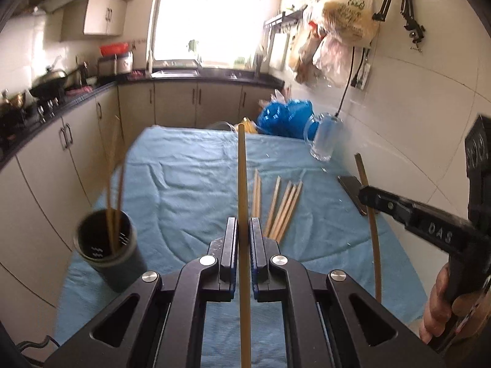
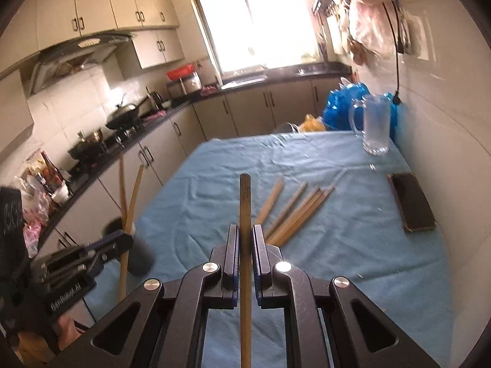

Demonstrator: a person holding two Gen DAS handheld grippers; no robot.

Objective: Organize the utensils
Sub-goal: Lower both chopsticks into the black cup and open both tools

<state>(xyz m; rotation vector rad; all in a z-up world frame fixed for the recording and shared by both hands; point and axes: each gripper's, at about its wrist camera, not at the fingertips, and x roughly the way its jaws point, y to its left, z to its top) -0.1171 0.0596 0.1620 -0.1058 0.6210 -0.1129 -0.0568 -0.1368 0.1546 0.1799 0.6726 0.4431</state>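
My left gripper point(image 1: 244, 224) is shut on a long wooden chopstick point(image 1: 241, 168) that runs straight out between its fingers, held above the blue cloth point(image 1: 184, 190). To its lower left stands a dark holder cup point(image 1: 104, 251) with a few chopsticks in it. My right gripper point(image 2: 245, 230) is shut on another chopstick point(image 2: 245, 199), also raised off the cloth. Several loose chopsticks point(image 2: 294, 211) lie fanned out on the cloth ahead of both grippers. In the left wrist view the right gripper point(image 1: 365, 197) comes in from the right with its chopstick point(image 1: 375, 245).
A glass mug point(image 2: 374, 128) stands at the far right of the table near the wall. A dark flat phone point(image 2: 411, 202) lies by the right edge. Blue bags point(image 1: 285, 116) sit behind the table. Kitchen cabinets and a stove run along the left.
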